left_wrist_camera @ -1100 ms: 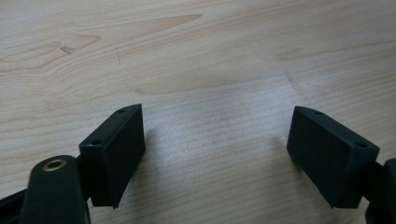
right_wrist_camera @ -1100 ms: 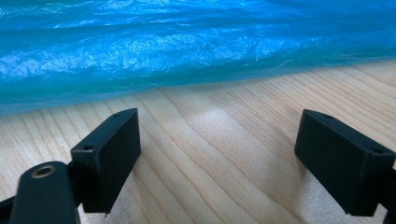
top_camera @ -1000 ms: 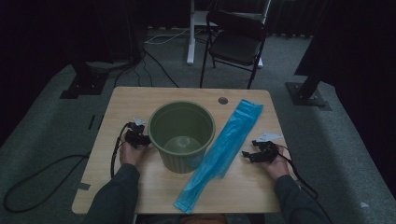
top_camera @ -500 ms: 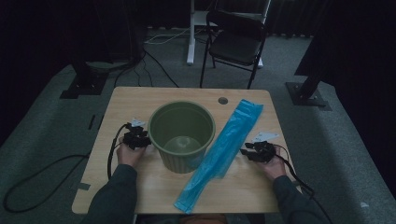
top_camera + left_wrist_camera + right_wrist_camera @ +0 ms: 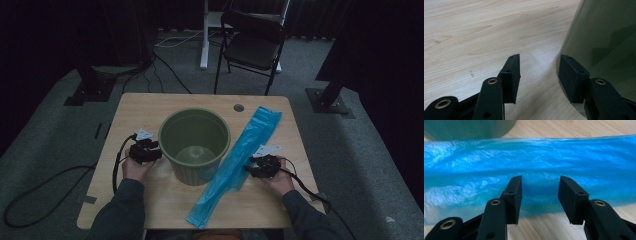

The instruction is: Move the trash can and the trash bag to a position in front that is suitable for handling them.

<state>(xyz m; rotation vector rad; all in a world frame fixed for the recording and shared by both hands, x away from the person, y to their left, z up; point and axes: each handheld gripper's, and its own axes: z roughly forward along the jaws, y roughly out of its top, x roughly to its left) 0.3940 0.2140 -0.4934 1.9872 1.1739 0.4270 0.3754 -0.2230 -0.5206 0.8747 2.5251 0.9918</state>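
Both hand-held grippers are held open with nothing between the jaws: the left hand-held gripper (image 5: 152, 151) is placed just beside the green bin (image 5: 195, 145), its jaws straddling the edge of the bin's wall, and the right hand-held gripper (image 5: 250, 169) is aimed at the long side of the blue plastic bag (image 5: 239, 159).

Largest first, the bin stands upright near the middle of the tabletop (image 5: 145, 107), and it could be tipped or slid if its wall is pushed by the left jaws instead of being steadied. Next, the bag is laid flat and folded, running diagonally from the far right of the tabletop towards the near edge, close beside the bin on its right. Thin, slippery film is judged likely to be pinched in 1 layer, or to be dragged rather than lifted, if the jaws are closed too shallowly. Its near end could be pulled off the tabletop edge.

Beyond the tabletop, a black chair (image 5: 252, 45) is seen well apart; nothing stands between either hand-held gripper and its target.
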